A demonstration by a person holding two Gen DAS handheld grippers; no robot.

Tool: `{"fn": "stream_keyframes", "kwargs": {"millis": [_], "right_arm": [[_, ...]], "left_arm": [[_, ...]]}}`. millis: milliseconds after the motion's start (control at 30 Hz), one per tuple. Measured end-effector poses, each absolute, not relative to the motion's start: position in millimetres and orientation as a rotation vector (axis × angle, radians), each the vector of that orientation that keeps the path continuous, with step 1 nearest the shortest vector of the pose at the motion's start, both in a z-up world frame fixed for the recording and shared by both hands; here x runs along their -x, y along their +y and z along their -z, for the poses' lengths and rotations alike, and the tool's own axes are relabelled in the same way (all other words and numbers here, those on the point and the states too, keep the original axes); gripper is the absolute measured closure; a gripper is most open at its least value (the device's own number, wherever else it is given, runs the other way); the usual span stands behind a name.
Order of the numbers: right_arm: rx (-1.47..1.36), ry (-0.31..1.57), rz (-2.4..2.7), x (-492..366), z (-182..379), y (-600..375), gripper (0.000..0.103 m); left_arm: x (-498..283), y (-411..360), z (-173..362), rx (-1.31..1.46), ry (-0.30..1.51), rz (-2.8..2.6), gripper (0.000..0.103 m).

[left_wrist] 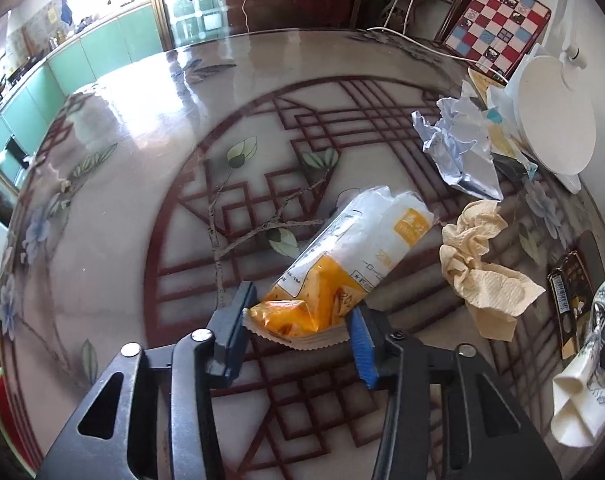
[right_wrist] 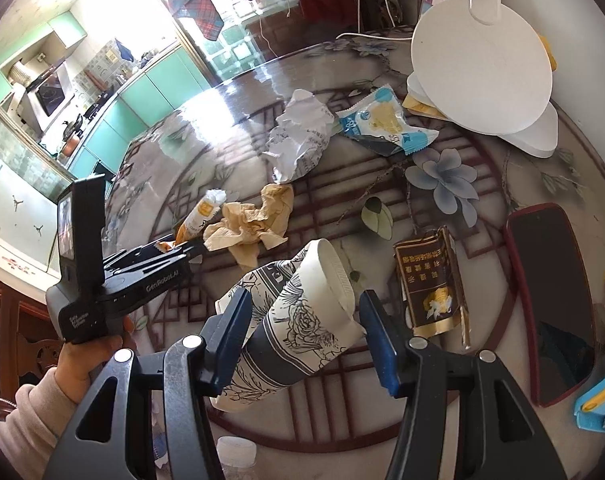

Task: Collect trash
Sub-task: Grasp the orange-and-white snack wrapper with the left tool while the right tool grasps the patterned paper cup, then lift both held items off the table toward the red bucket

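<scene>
My left gripper (left_wrist: 300, 322) has its jaws around the orange end of an orange-and-white snack wrapper (left_wrist: 354, 252) that lies on the glass table (left_wrist: 142, 184); the pads touch its sides. My right gripper (right_wrist: 304, 320) has its jaws on either side of a crushed paper cup (right_wrist: 298, 320) with a dark flower print. The cup also shows in the left wrist view (left_wrist: 590, 368). Other trash lies around: a crumpled brown napkin (left_wrist: 482, 268), a crumpled silver-white wrapper (left_wrist: 458, 148), a blue-white snack bag (right_wrist: 386, 124) and a dark gold-print wrapper (right_wrist: 430, 280).
A white round lamp head (right_wrist: 482, 64) leans at the table's far right. A dark phone in a red case (right_wrist: 550, 300) lies at the right. A blue and yellow object (right_wrist: 598, 404) is at the right edge. A checkered cushion (left_wrist: 498, 24) is on a chair behind.
</scene>
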State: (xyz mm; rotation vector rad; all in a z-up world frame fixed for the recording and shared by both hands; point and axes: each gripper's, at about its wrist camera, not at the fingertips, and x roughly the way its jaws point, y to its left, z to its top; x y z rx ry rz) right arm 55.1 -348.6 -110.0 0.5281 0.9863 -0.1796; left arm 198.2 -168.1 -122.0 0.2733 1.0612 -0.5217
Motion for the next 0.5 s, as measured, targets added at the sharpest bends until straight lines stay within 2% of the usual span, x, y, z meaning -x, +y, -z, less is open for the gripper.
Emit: {"fn": "stream_keyframes", "kwargs": {"millis": [167, 500], "right_arm": [[-0.481, 0.974, 0.163, -48.8, 91.1, -326.5, 0.049], [-0.339, 0.960, 0.104, -34.4, 52.3, -246.8, 0.049]], "left_arm": [[-174.6, -144.0, 97.5, -0.253, 1.011, 0.529, 0.072], [-111.4, -57.7, 41.0, -0.142, 0.946, 0.468, 0.072]]}}
